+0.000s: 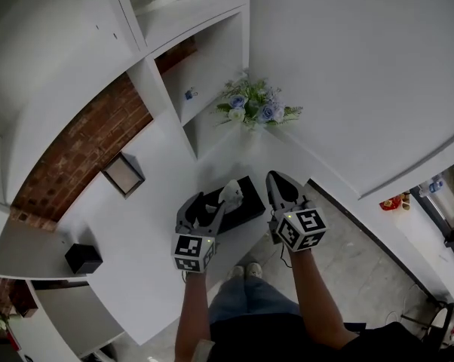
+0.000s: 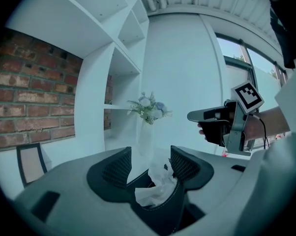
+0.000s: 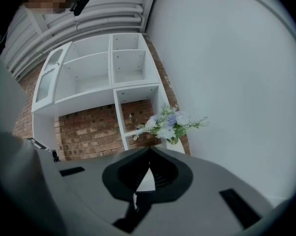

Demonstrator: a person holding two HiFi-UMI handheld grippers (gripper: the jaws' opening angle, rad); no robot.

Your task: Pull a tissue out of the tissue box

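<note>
Your left gripper [image 2: 151, 160] has its jaws wide apart. The tissue [image 2: 155, 191] rises between them from the black tissue box [image 2: 168, 214] just below. Your right gripper [image 3: 149, 155], jaws closed on nothing, hangs farther off, right of the box.

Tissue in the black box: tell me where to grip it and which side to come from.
Grip the crumpled tuft of the tissue standing up out of the tissue box slot, near its base. Probably come from above: it rises upright, and the left gripper has its jaws open on either side of it.
</note>
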